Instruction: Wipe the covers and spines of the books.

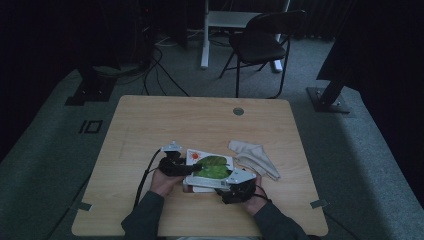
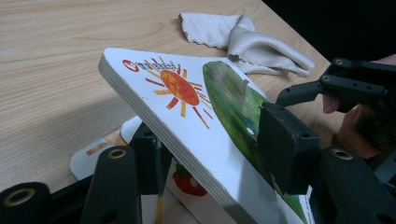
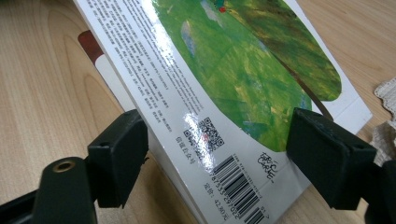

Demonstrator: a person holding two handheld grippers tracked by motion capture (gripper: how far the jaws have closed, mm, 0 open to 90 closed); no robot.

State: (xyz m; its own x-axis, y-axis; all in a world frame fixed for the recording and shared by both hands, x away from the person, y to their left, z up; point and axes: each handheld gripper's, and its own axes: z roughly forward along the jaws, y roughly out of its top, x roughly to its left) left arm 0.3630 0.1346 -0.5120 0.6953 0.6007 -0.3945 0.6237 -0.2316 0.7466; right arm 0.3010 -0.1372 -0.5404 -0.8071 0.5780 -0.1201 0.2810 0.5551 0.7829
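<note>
Wooden table [image 1: 150,125], board book [image 1: 212,167], cloth [image 1: 255,157], grey carpet, black chair [image 1: 262,42].

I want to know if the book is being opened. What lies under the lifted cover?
Under the raised cover, a printed page with a red shape shows beside the left gripper. The rest of that page is covered.

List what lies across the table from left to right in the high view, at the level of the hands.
left gripper → board book → crumpled beige cloth
</note>
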